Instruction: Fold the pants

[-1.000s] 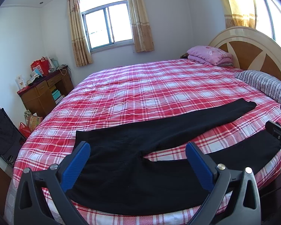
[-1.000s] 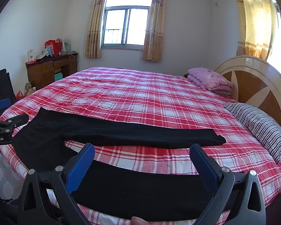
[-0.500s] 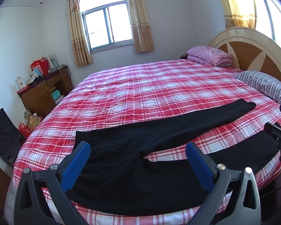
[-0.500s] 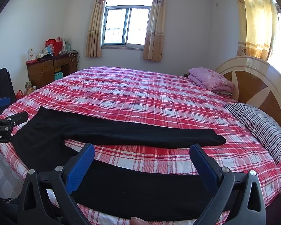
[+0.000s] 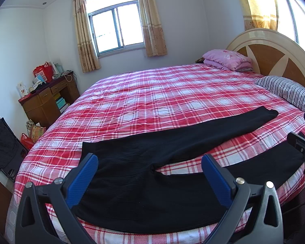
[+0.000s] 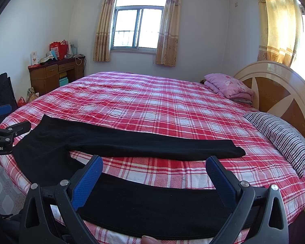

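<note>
Nothing has moved: black pants (image 5: 144, 174) lie crosswise, legs rightward, both grippers (image 5: 148, 181) (image 6: 154, 181) agape

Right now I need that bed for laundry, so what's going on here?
A person holds a gripper in each hand over black pants spread flat on the red plaid bed, legs apart in a V. The left gripper hovers over the waist end, the right gripper over the near leg. Both have jaws open and grip nothing; no fold has been made yet.

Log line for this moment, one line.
pants: flat, unfolded, legs spread on bed | left gripper: open, above waist | right gripper: open, above near leg
</note>
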{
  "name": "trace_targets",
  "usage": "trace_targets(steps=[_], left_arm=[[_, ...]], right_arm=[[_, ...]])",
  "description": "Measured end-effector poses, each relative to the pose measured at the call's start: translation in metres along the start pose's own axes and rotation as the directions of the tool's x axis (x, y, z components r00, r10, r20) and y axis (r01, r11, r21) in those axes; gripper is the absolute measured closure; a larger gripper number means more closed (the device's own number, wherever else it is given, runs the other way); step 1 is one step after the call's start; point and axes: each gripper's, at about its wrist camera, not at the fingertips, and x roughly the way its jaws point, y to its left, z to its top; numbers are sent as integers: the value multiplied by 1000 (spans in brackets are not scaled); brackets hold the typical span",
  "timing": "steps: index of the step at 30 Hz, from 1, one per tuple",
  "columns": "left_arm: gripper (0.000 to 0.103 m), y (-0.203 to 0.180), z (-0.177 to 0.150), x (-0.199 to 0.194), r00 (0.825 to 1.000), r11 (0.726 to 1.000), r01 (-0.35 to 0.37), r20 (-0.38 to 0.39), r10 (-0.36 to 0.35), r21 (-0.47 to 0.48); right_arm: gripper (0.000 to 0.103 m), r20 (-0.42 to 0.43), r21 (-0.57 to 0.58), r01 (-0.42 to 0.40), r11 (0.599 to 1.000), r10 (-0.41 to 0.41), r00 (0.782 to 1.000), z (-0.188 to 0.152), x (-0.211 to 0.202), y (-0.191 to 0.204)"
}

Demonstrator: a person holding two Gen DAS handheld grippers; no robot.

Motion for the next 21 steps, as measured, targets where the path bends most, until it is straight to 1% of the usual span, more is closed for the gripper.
trace_targets(steps=[21], left_arm=[[0,1,-2,3,1000,1000,0,-8,0,1]], right_arm=[[1,-6,-4,3,1000,-3,1000,-2,1,2]])
